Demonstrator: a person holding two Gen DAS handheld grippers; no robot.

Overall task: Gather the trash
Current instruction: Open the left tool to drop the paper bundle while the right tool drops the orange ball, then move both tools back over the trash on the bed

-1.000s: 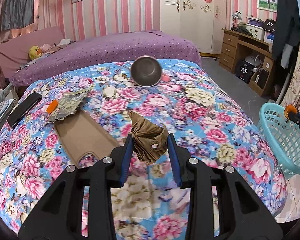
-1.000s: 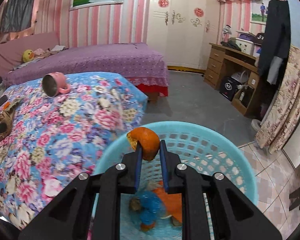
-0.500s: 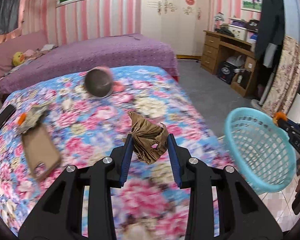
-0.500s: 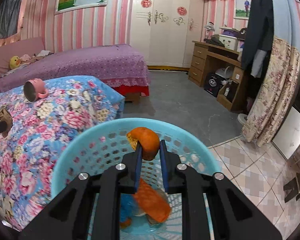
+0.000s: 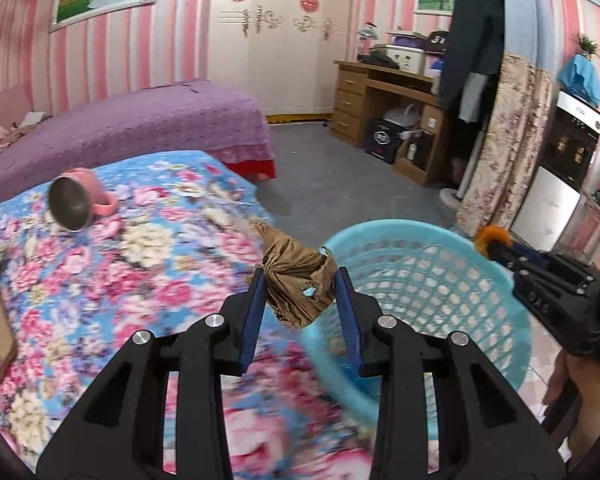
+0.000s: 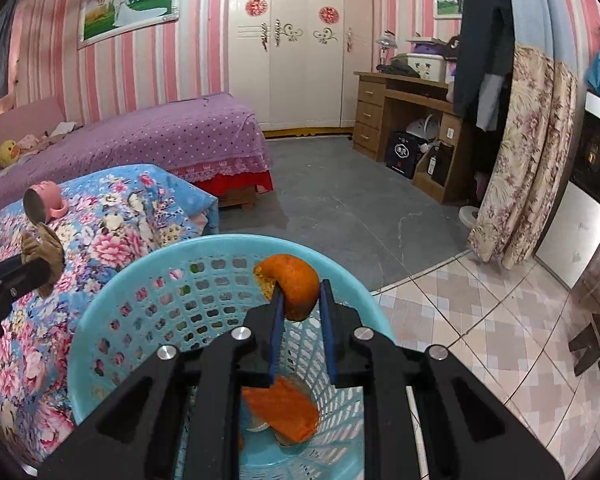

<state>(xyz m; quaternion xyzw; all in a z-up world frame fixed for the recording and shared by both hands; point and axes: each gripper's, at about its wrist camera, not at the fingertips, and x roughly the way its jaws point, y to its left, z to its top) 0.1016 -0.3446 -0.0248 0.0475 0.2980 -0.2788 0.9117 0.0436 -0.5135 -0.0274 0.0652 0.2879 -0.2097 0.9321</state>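
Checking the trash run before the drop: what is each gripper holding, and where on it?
Left gripper: crumpled brown paper, pinched across its lower part. Right gripper: orange peel, clamped by its sides.

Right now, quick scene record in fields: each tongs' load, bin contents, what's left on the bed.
left tongs: shut on crumpled brown paper, beside the basket rim
right tongs: shut on orange peel, above the basket
basket: turquoise, on floor; orange wrapper inside
bed: pink mug on its side
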